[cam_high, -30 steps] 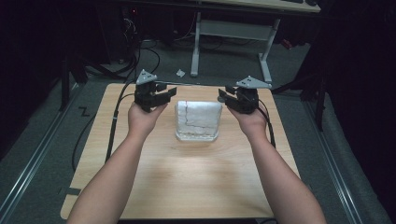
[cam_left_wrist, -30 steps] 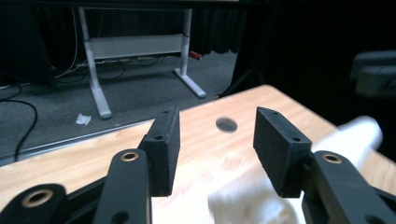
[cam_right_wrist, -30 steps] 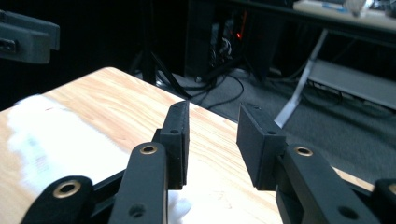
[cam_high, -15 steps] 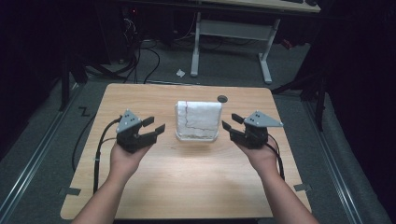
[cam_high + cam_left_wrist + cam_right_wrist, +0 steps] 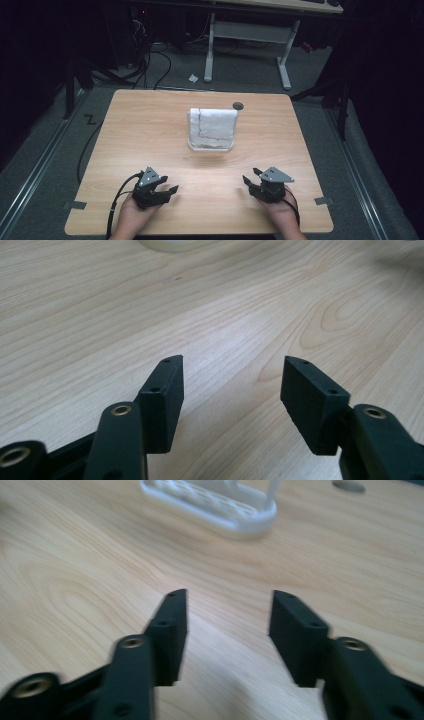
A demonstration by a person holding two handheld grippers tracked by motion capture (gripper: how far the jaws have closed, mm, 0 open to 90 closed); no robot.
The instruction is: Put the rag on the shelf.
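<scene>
The counter (image 5: 150,125) is showing pale, smooth wood grain with a soft sheen. The fingers (image 5: 162,400) are looking like matt black plastic, and the container (image 5: 211,129) is appearing translucent, plastic-like.

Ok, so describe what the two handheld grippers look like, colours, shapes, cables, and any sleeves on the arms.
Both are black. The left gripper and right gripper each carry a grey three-cornered plate on top and trail a black cable. Up close, the tongs end in flat, blocky black pads with small screw holes, and brass-coloured inserts sit in the arms behind them. No sleeves are visible on the hands.
</scene>
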